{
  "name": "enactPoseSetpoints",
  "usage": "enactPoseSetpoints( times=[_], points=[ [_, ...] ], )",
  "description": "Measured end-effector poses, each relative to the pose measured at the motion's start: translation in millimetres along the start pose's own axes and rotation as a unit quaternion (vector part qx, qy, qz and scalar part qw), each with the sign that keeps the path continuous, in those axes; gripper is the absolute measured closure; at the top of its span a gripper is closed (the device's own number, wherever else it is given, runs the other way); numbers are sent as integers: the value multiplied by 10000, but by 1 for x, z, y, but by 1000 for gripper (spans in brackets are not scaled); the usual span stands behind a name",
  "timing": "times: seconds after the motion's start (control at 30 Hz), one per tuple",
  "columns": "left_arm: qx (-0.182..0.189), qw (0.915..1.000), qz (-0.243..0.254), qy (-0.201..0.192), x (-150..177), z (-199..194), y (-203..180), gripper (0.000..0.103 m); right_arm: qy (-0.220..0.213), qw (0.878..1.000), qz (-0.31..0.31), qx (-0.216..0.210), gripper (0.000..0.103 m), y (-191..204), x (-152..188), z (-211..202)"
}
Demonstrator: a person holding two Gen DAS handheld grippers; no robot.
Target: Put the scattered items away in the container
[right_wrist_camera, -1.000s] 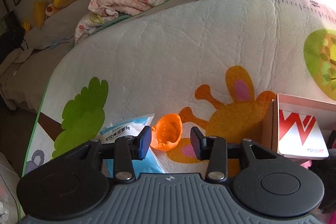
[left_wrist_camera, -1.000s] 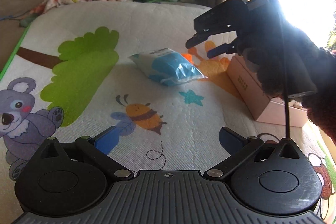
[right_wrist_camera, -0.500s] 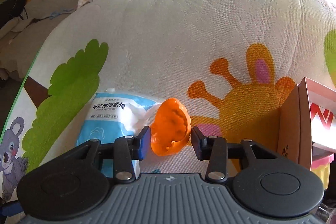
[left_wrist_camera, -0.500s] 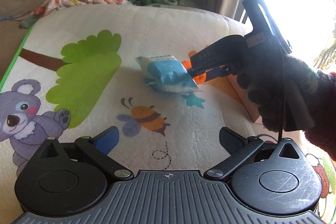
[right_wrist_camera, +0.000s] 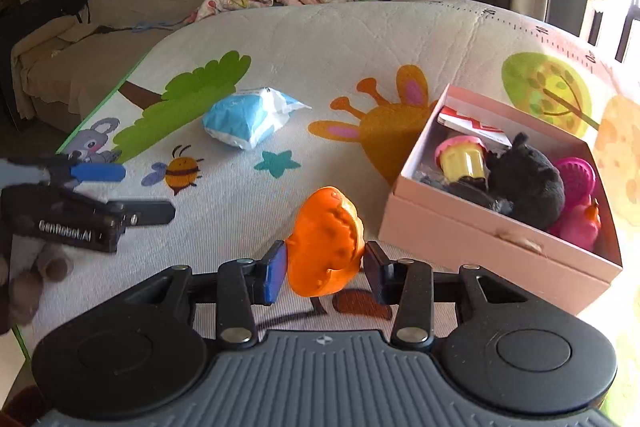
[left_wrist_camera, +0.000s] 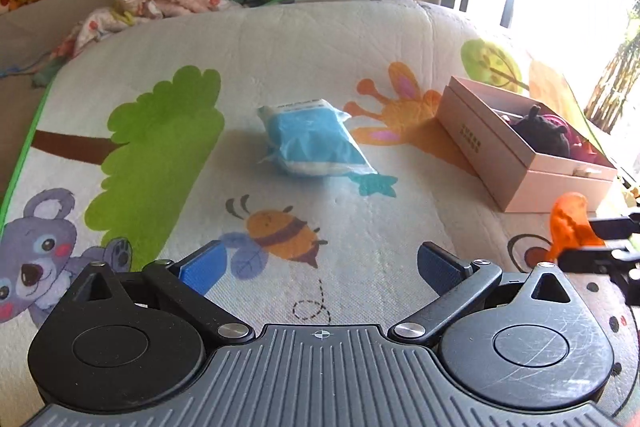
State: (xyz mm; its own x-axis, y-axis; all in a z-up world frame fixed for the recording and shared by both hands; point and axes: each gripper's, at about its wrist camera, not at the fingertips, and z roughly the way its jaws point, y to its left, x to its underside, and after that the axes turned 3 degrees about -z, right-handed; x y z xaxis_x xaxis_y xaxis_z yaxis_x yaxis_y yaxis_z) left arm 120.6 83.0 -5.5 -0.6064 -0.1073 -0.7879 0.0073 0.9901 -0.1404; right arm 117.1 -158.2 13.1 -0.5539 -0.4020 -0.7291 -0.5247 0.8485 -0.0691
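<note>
orange toy shell (right_wrist_camera: 325,242) sits clamped between the right gripper (right_wrist_camera: 325,269) fingers, lifted short of the pink box (right_wrist_camera: 496,247); its rounded plastic could slip free before reaching it. left gripper (left_wrist_camera: 320,267) fingers stand apart, empty; blue packet (left_wrist_camera: 314,141) lies on the mat (left_wrist_camera: 320,47)

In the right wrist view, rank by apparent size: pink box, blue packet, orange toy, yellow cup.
1. pink box, clearly largest.
2. blue packet and orange toy: look similar; the toy sits close to the camera in the right gripper, so unranked.
3. yellow cup, smallest.
</note>
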Motion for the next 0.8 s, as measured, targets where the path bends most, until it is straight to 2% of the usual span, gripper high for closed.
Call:
enactPoseSetpoints(
  times=[0.17,0.3,0.37,0.43,0.5,0.57,0.63,0.67,0.8],
  points=[
    [-336,9992,124,-192,-35,23,-12,0,105,9983,561,89,61,-11,49,-25],
    [-540,9982,210,-149,-56,55,-19,0,-4,9971,738,168,59,-10,67,-33],
    [-694,9970,328,-122,-64,74,-24,0,-127,9960,865,160,32,-11,70,-38],
    [-875,9953,407,-75,-67,89,-28,0,-367,9943,989,179,25,-11,71,-43],
    [-976,9942,452,-22,-68,100,-32,0,-542,9928,1041,244,23,-9,69,-47],
    [-1096,9927,493,-10,-67,107,-35,1,-683,9914,1081,281,17,-7,70,-50],
    [-1196,9913,554,-8,-67,110,-37,13,-740,9914,1043,281,17,-4,72,-52],
    [-1195,9911,577,60,-66,111,-37,33,-735,9919,995,287,16,-3,73,-52],
    [-1205,9899,737,95,-61,106,-36,38,-669,9923,983,334,13,-2,79,-51]
  ],
)
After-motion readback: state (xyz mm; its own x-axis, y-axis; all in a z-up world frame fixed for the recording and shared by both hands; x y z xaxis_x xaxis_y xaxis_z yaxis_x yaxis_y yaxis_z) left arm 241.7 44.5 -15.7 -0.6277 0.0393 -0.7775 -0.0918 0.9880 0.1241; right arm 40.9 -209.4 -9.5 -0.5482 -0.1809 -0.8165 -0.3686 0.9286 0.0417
